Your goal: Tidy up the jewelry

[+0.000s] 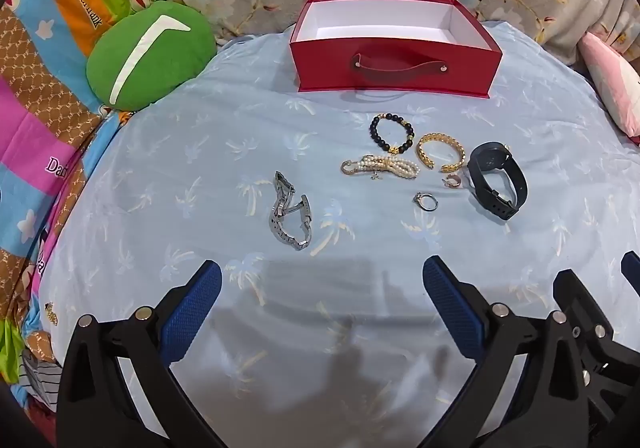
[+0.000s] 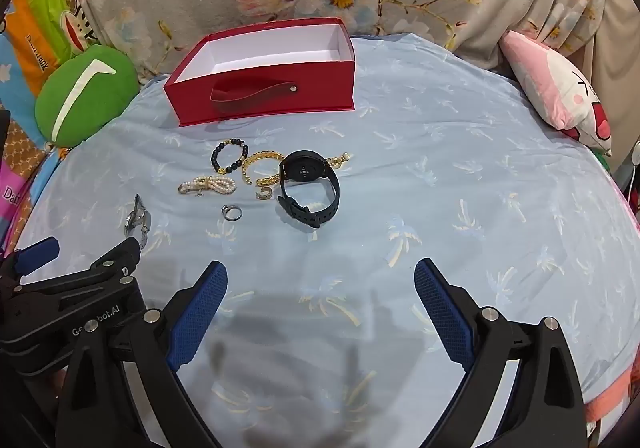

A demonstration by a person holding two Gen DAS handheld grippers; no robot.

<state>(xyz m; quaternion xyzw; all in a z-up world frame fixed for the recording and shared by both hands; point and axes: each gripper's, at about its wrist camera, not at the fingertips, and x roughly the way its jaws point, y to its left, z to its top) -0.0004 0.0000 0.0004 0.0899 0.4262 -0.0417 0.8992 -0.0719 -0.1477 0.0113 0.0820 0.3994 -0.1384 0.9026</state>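
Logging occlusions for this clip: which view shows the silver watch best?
The left wrist view: the silver watch lies whole on the sheet, band unclasped, nothing covering it. In the right wrist view it sits at the left edge, partly hidden behind the left gripper.

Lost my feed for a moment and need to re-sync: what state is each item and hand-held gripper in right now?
Red box: open, nothing inside.
Black watch: strap buckled, on the sheet.
Silver watch: clasp undone, on the sheet.
Gold bangle: on the sheet.
Black bead bracelet: on the sheet.
Pearl bracelet: on the sheet.
Ring: on the sheet.
Left hand-held gripper: open, holding nothing.
Right hand-held gripper: open, holding nothing.
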